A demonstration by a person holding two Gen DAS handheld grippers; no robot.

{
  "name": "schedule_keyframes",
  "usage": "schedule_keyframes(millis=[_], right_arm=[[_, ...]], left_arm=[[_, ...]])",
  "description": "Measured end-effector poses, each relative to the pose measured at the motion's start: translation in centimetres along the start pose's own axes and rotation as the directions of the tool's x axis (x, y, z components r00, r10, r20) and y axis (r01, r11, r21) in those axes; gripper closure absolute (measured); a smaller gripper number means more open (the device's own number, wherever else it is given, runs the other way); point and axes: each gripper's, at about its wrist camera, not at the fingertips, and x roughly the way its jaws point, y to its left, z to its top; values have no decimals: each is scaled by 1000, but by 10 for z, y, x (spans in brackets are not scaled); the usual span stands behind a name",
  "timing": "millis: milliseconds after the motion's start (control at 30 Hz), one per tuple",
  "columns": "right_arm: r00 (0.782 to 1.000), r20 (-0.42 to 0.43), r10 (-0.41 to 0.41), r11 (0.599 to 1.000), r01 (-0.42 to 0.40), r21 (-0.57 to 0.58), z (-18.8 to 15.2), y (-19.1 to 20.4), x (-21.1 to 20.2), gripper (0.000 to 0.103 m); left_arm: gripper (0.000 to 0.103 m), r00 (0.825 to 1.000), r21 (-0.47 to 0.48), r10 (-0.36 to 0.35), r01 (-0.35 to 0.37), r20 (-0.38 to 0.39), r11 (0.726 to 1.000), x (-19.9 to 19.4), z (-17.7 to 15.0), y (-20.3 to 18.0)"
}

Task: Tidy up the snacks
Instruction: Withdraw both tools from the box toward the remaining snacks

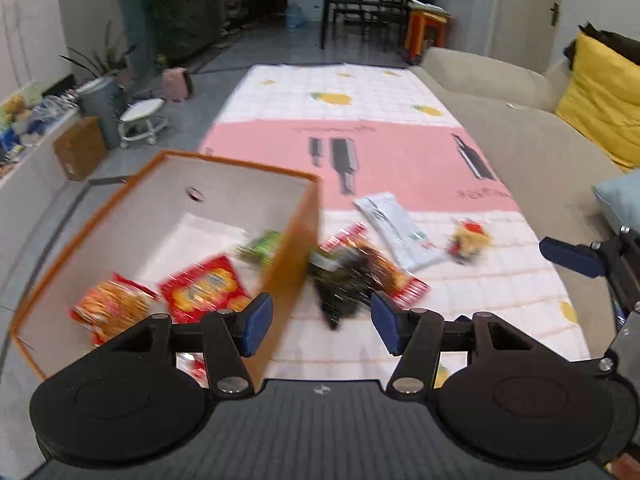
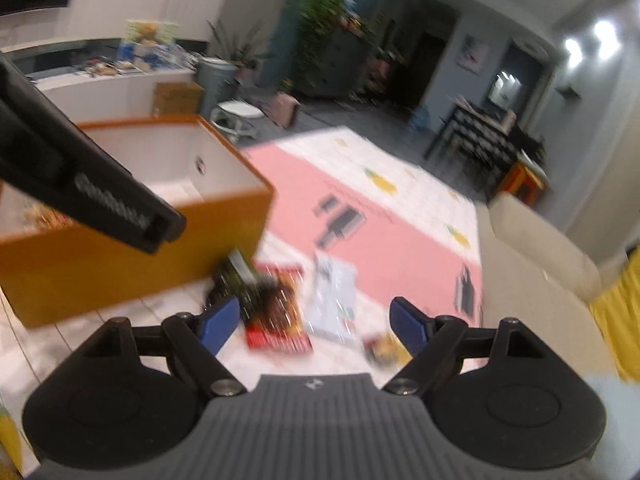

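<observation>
The left gripper [image 1: 320, 322] hangs above the near edge of a patterned pink-and-white mat [image 1: 400, 160], its blue fingers [image 1: 258, 322] released with nothing between them. At its ten o'clock stands an open orange box [image 1: 298, 236] with white inner walls; inside lie two red snack packets [image 1: 204, 288] and a green one [image 1: 262, 246], blurred. Just outside the box's right wall, at twelve o'clock from the fingers, a dark packet [image 1: 340, 280] overlaps a red-edged packet [image 1: 404, 280]. A white pouch [image 1: 400, 232] lies at one o'clock, and a small yellow-and-red snack [image 1: 470, 240] sits further right, apart from the rest. The right gripper [image 2: 316, 322] is likewise spread wide and empty, with the same loose packets on the mat just ahead of it and the box at its ten o'clock. A beige sofa [image 1: 540, 152] runs along the mat at three o'clock.
</observation>
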Motion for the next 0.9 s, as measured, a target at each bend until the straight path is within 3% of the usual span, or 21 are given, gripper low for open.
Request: schedule_keyframes(millis=[167,367,567,733,800,900], right_arm=[[994,-74,-83,995,86,41,-41,-13,8,23],[989,-101,-103,989,113,100,-58,-22,25,27],[993,-88,-80,979,94,178,-59,-31,41,32],[995,-104,-8,973,32,230,-58,-29,65,40],[994,-112,13,975,12,222,-57,-24,74,51],[991,-121,59,969,-28,247,-54,-22,90,56]], left_arm=[[37,1000,34,-30,30,-3,999,15,-13,-18],[37,998,-48,-56,55,-14,997,36,-22,-19],[37,1000,-23,-3,3,1,1000,57,-23,-21],[37,1000,-34,-3,3,7,999,79,-19,-20],[37,1000,-31,-7,7,9,1000,85,-16,-20],[37,1000,-21,-23,23,6,1000,95,-10,-22]])
